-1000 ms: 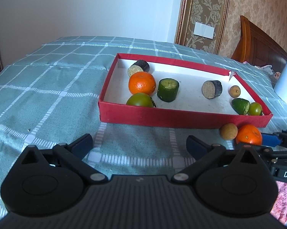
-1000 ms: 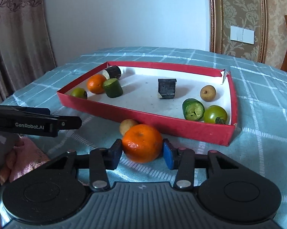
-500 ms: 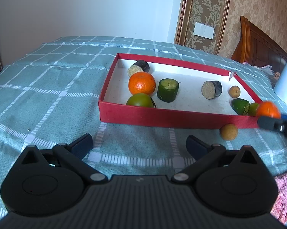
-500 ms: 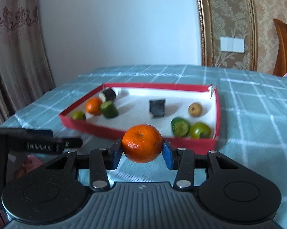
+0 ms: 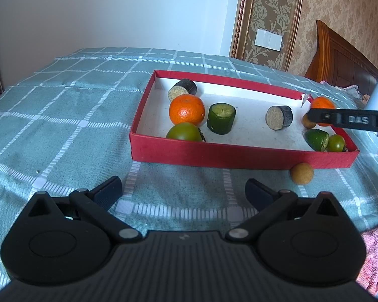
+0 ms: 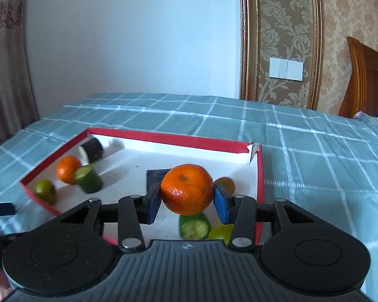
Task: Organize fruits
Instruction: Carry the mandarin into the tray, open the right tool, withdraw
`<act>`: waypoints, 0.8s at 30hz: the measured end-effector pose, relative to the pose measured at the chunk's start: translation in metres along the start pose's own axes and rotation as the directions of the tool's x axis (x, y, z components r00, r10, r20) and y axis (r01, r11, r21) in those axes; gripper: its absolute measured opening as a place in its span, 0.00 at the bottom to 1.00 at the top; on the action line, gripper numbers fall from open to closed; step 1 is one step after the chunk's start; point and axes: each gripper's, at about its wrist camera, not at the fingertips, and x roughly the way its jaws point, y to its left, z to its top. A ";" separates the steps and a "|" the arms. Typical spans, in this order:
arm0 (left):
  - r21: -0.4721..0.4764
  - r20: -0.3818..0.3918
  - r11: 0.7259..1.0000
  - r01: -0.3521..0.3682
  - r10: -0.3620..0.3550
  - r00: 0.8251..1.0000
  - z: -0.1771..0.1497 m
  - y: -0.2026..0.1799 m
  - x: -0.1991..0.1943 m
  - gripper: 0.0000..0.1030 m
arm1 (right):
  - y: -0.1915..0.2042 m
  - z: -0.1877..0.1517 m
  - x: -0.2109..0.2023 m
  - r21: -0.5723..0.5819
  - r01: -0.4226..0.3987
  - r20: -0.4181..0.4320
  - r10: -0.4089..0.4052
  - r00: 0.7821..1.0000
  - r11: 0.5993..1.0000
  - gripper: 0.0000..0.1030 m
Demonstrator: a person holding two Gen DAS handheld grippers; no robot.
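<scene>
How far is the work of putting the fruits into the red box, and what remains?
Mostly done: the red box already holds an orange, green fruits and cut pieces. In hand: the right gripper is shut on a second orange, held above the box's right end, not yet released. Left: one small brown fruit lies on the checked cloth outside the front wall. The left gripper is open and empty.

A bed (image 5: pixel 63 115) under a teal cover crossed with white check lines carried it all, stretching back to the pale wall. Lying straight on that cover was a shallow red box (image 5: pixel 239 154) with a white floor, one far corner torn open. Just outside the box's near wall, right up against it from this angle, sat a small round tan fruit (image 5: pixel 301 173) on the cloth.
</scene>
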 end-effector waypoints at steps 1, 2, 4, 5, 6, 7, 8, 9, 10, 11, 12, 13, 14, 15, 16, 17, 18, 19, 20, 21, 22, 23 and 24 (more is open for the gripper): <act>0.001 0.000 1.000 -0.001 0.001 1.000 0.000 0.000 0.000 1.00 | 0.001 0.000 0.004 -0.012 0.004 -0.012 -0.004 1.000 1.000 0.43; 0.002 -0.001 1.000 -0.002 0.002 1.000 0.000 0.000 0.000 1.00 | 0.002 0.001 0.009 -0.022 0.010 -0.023 -0.011 1.000 1.000 0.43; 0.004 -0.002 1.000 -0.003 0.003 1.000 0.000 0.000 0.000 1.00 | 0.004 0.001 0.019 -0.031 0.024 -0.042 -0.025 0.999 0.999 0.43; 0.004 -0.002 1.000 -0.003 0.003 1.000 0.000 0.000 0.001 1.00 | 0.005 0.000 0.023 -0.035 0.024 -0.045 -0.025 0.999 0.999 0.42; 0.004 -0.002 1.000 -0.003 0.003 1.000 0.000 0.000 0.001 1.00 | 0.005 0.000 0.026 -0.041 0.026 -0.050 -0.028 0.998 0.999 0.42; 0.006 -0.003 1.000 -0.004 0.004 1.000 0.000 0.000 0.001 1.00 | 0.006 0.001 0.029 -0.044 0.026 -0.055 -0.028 0.998 0.999 0.42; 0.007 -0.003 1.000 -0.005 0.005 1.000 0.000 0.000 0.001 1.00 | 0.008 0.002 0.030 -0.048 0.020 -0.057 -0.023 0.998 0.999 0.42; 0.009 -0.004 1.000 -0.007 0.007 1.000 0.000 -0.001 0.001 1.00 | 0.010 0.003 0.031 -0.056 0.019 -0.059 -0.022 0.998 0.998 0.42; 0.011 -0.005 1.000 -0.008 0.008 1.000 0.000 -0.001 0.001 1.00 | 0.013 0.003 0.032 -0.066 0.027 -0.055 -0.031 0.998 0.997 0.42; 0.012 -0.005 1.000 -0.009 0.009 1.000 0.000 -0.001 0.001 1.00 | 0.015 0.004 0.033 -0.075 0.034 -0.053 -0.038 0.998 0.997 0.42; 0.012 -0.005 1.000 -0.009 0.009 1.000 0.000 -0.001 0.001 1.00 | 0.016 0.004 0.035 -0.079 0.036 -0.054 -0.040 0.998 0.996 0.42; 0.011 -0.005 1.000 -0.009 0.009 1.000 0.000 -0.001 0.001 1.00 | 0.016 0.006 0.036 -0.076 0.036 -0.055 -0.040 0.998 0.996 0.42; 0.011 -0.005 1.000 -0.009 0.009 1.000 0.000 -0.001 0.001 1.00 | 0.016 0.007 0.037 -0.070 0.034 -0.060 -0.039 0.997 0.997 0.42; 0.011 -0.005 1.000 -0.009 0.009 1.000 0.000 -0.001 0.001 1.00 | 0.015 0.008 0.038 -0.068 0.035 -0.071 -0.040 0.997 0.997 0.42; 0.011 -0.005 1.000 -0.009 0.009 1.000 0.000 -0.002 0.001 1.00 | 0.016 0.009 0.041 -0.076 0.034 -0.096 -0.041 0.995 0.997 0.42; 0.012 -0.005 1.000 -0.009 0.009 1.000 0.000 -0.002 0.001 1.00 | 0.017 0.007 0.040 -0.085 0.033 -0.094 -0.041 0.995 0.996 0.43; 0.012 -0.005 1.000 -0.009 0.009 1.000 0.000 -0.002 0.001 1.00 | 0.017 0.005 0.039 -0.086 0.038 -0.091 -0.046 0.995 0.996 0.43; 0.011 -0.005 1.000 -0.009 0.009 1.000 0.000 -0.002 0.001 1.00 | 0.018 0.002 0.038 -0.085 0.040 -0.090 -0.048 0.995 0.996 0.42; 0.012 -0.005 1.000 -0.009 0.009 1.000 0.000 -0.002 0.001 1.00 | 0.018 0.001 0.037 -0.085 0.039 -0.088 -0.046 0.995 0.996 0.43; 0.012 -0.005 1.000 -0.009 0.009 1.000 0.000 -0.002 0.001 1.00 | 0.018 0.000 0.035 -0.085 0.042 -0.086 -0.050 0.995 0.995 0.46; 0.011 -0.005 1.000 -0.009 0.009 1.000 0.000 -0.002 0.001 1.00 | 0.018 -0.001 0.034 -0.083 0.049 -0.081 -0.056 0.995 0.995 0.47; 0.011 -0.004 1.000 -0.009 0.009 1.000 0.000 -0.002 0.001 1.00 | 0.018 -0.001 0.032 -0.078 0.054 -0.075 -0.060 0.995 0.995 0.49; 0.011 -0.004 1.000 -0.009 0.009 1.000 0.000 -0.002 0.001 1.00 | 0.017 -0.001 0.030 -0.076 0.057 -0.071 -0.063 0.996 0.995 0.52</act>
